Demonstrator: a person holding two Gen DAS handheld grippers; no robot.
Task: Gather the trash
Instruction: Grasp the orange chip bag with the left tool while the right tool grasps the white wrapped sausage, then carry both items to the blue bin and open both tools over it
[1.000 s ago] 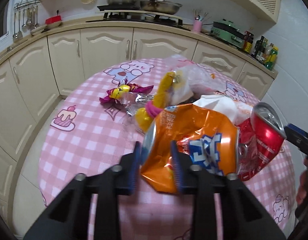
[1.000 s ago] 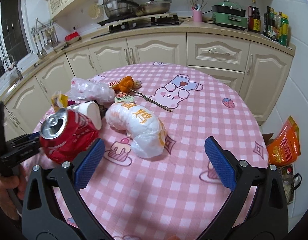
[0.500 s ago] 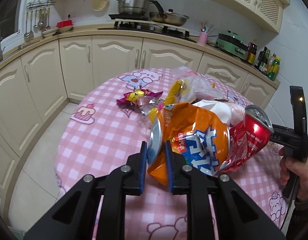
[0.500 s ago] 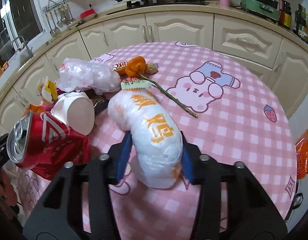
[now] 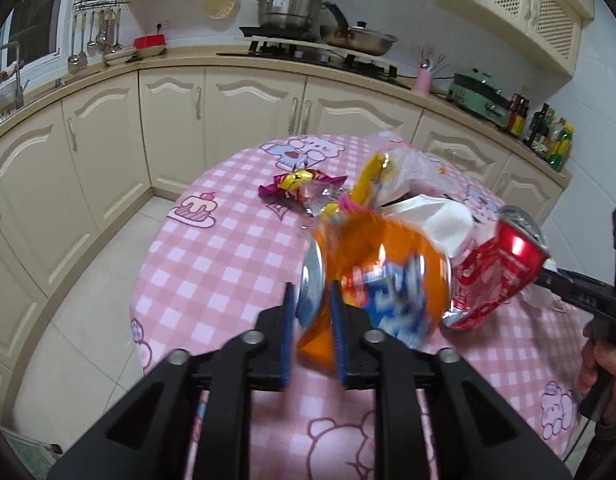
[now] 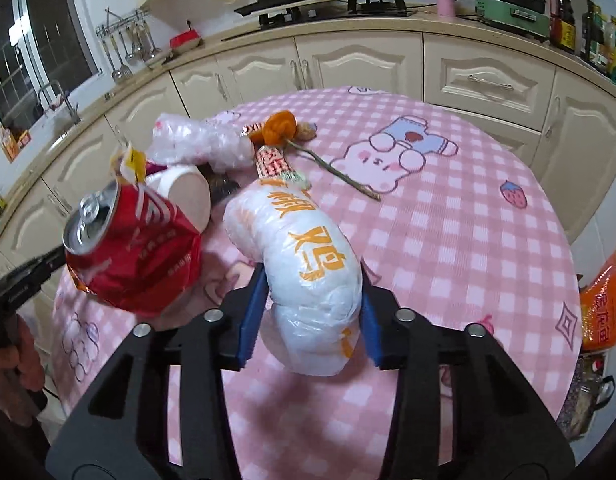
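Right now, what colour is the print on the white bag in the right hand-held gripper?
Orange lettering on the white plastic bag, clearest in the right wrist view.

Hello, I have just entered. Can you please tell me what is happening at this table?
A person is clearing trash from a round table with a pink checked cloth, holding a gripper in each hand. The left gripper has the rim of a crushed orange can between its pads, though its jaws are opening. The right gripper is around a white plastic bag, jaws also opening slightly. A crushed red can, a paper cup and wrappers remain.
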